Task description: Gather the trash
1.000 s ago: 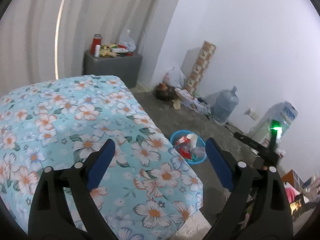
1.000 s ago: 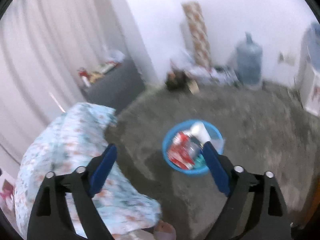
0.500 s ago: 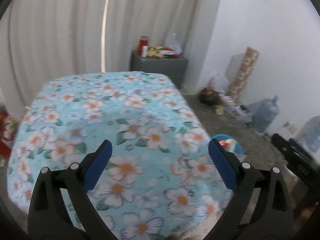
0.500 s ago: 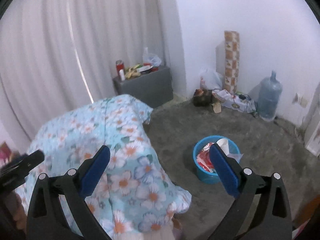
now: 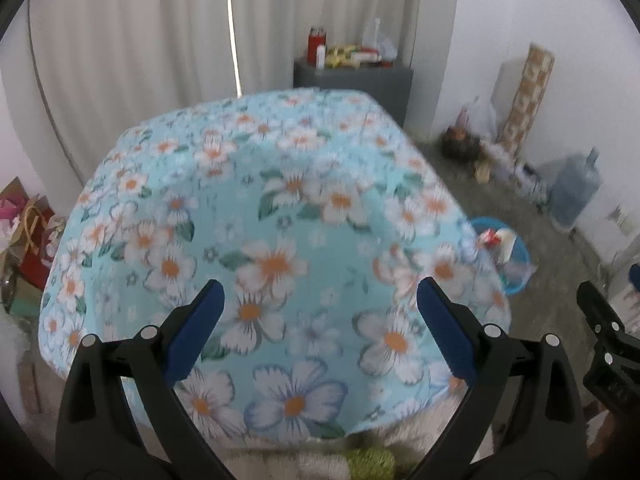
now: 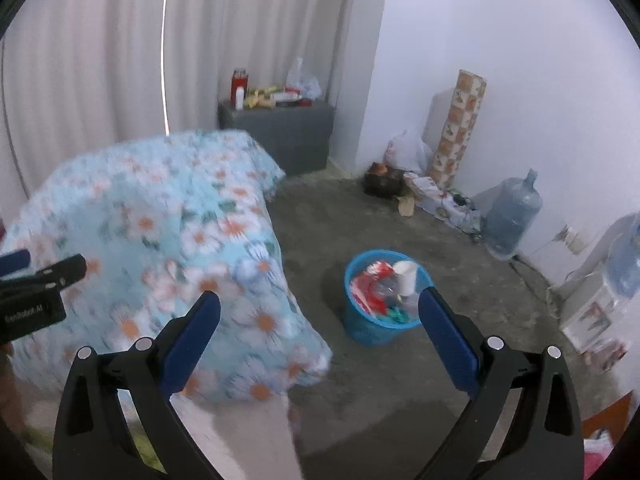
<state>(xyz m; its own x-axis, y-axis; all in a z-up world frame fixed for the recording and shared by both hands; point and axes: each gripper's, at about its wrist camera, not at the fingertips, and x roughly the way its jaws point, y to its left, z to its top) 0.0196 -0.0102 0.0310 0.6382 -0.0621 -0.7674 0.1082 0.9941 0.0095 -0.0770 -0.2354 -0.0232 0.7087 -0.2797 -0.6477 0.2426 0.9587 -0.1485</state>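
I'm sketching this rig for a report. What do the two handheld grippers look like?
Both match. The left gripper and right gripper each have a matte black, angular plastic frame with silver round fasteners and two long flat blue finger pads. The left gripper's body, seen from the right wrist camera, bears small white lettering, too blurred to read.

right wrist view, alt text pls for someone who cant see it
The open, empty right gripper points across a grey floor at a blue trash basket filled with wrappers and a white cup. A floral-covered table stands left; the left gripper shows at the left edge.
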